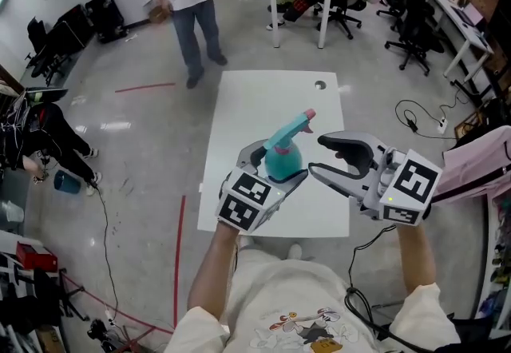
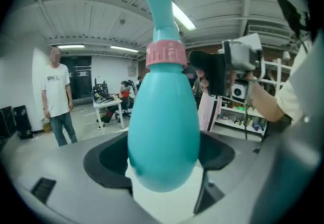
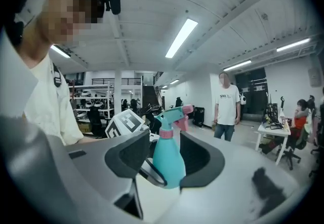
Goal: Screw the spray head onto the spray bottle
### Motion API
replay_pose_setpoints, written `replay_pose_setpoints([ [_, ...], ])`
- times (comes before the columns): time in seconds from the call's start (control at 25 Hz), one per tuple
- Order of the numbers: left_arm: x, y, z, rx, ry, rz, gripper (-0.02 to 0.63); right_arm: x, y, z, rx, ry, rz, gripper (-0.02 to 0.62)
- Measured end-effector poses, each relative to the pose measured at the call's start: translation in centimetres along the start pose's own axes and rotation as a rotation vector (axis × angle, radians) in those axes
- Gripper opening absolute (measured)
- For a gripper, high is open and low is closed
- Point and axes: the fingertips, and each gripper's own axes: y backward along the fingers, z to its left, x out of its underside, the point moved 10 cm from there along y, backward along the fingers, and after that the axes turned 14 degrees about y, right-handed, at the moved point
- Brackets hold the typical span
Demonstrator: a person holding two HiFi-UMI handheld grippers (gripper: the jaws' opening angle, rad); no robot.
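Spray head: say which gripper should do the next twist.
Probably right. The left gripper is clamped on the spray bottle; the right gripper stands open and empty beside the spray head, free to grip it.

spray bottle [image 1: 282,161] — teal; collar [image 2: 165,54] — pink; table [image 1: 263,104] white; marker cubes [image 1: 249,201] black-and-white squares

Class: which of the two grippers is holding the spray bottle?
The left gripper: its jaws clamp the bottle; the right gripper is open, not touching it.
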Motion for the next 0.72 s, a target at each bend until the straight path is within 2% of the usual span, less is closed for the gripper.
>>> replay_pose_setpoints([
  [0.16,1.2,1.8,-0.2,0.173,-0.063,0.045,0.400,-0.2,1.6,-1.2,-0.071,0.002,-0.047,0.206],
  [0.32,1.6,2.4,-1.5,0.311,-0.130,0.102,0.400,0.2,0.9,-1.5,-0.238,-0.047,-0.106,0.236],
  [0.44,1.0,2.4,-2.9,0.402,-0.178,0.135,0.400,0.3,-0.5,-1.0,-0.348,-0.042,-0.097,0.241],
  [0.56,0.9,1.7,-4.3,0.451,-0.212,0.168,0.400,0.9,-1.4,-0.2,-0.429,-0.018,-0.091,0.239],
  [0.68,1.0,1.2,-4.9,0.454,-0.229,0.189,0.400,1.3,-1.4,0.0,-0.486,-0.018,-0.120,0.231],
  [0.72,1.0,1.5,-4.7,0.452,-0.228,0.191,0.400,1.1,-1.7,0.3,-0.495,-0.016,-0.125,0.177],
])
